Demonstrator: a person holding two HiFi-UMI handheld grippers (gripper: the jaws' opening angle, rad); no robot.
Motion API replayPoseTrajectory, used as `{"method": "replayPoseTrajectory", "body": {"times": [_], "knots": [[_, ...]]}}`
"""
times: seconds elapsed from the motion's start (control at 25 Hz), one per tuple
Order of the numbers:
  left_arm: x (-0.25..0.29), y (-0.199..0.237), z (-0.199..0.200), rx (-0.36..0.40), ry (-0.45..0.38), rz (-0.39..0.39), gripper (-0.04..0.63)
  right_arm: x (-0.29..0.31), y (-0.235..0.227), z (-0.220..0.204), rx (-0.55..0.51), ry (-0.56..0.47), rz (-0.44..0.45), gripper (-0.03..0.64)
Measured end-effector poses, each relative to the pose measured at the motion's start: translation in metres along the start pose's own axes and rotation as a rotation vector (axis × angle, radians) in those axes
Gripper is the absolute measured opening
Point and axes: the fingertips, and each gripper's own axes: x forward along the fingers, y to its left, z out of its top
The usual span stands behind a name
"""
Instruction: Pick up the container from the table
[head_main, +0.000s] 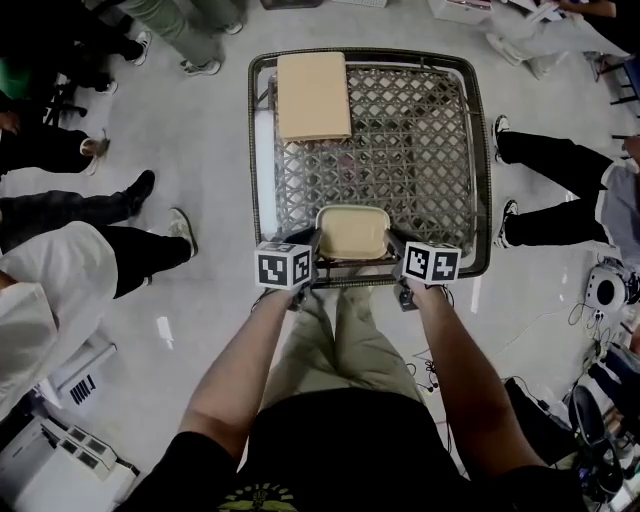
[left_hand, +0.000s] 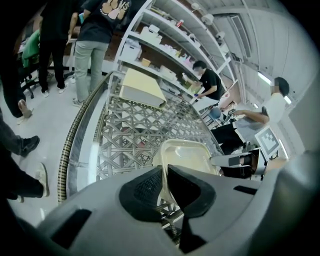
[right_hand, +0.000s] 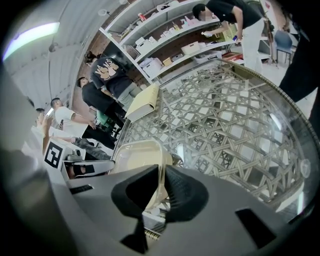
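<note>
Cream plastic container (head_main: 352, 232) rests on the lattice table (head_main: 420, 130), left gripper (left_hand: 165, 182) and right gripper (right_hand: 162, 186) each clamped on its rim; only lifting remains.

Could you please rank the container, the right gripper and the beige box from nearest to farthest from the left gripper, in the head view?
1. Container: its left rim is between the left gripper's jaws.
2. Right gripper: across the container, on its right rim.
3. Box: at the table's far left.
</note>
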Motion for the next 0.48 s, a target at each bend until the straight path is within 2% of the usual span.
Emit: {"method": "replayPoseTrajectory", "body": {"times": [0.12,0.48], "knots": [[-0.001,0.002,0.001,-0.019,-0.004,0.001,0.032,0.0,0.001,0.001,0.016,-0.009,-0.01,0.038],[-0.014,-0.003,0.006,0.002,-0.029,-0.003,0.029,-0.009,0.012,0.004,-0.009,-0.042,0.0,0.038]]}}
